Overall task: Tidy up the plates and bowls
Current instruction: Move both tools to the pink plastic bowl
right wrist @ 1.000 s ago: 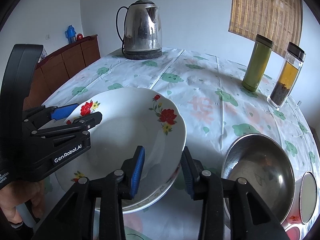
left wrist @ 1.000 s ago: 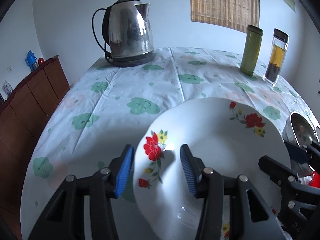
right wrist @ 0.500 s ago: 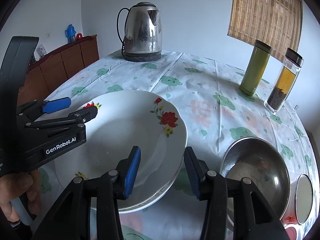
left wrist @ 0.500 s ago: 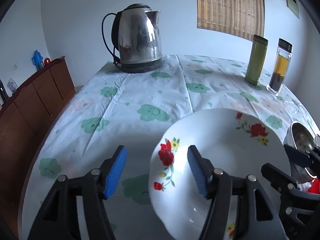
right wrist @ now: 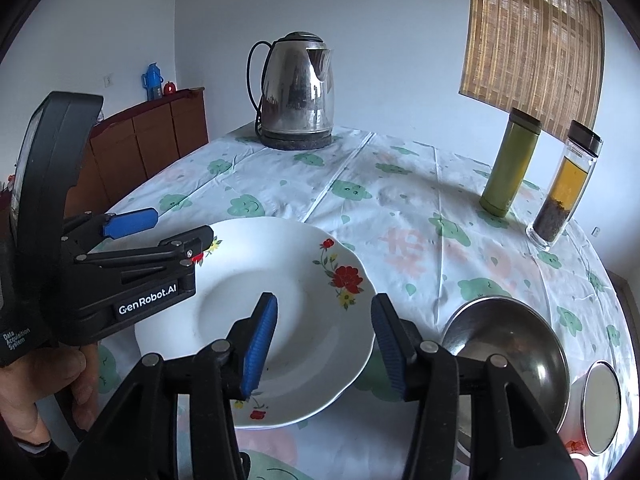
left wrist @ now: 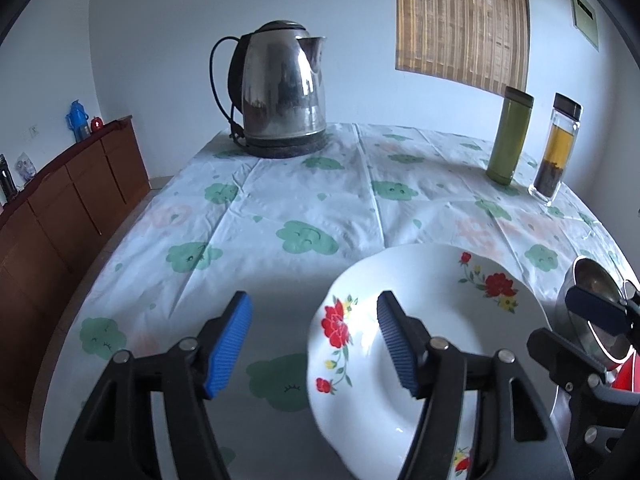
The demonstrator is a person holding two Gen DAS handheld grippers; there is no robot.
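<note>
Both views at one instant. The flowered plate [right wrist: 280, 304] lies flat on the desk [right wrist: 400, 208], on the near side of the kettle [right wrist: 298, 96] and just left of the steel bowl [right wrist: 506, 340]; whether another plate sits beneath it cannot be told. The right tool [right wrist: 324, 344] hangs wide and empty over the plate's right rim, which falls between its blue pads, so it appears the nearer to both plate and bowl. The left tool [left wrist: 312, 344], also wide and empty, hovers at the plate's left rim [left wrist: 320, 340], one pad over the plate, the other over bare cloth. The bowl lies right of both tools.
</note>
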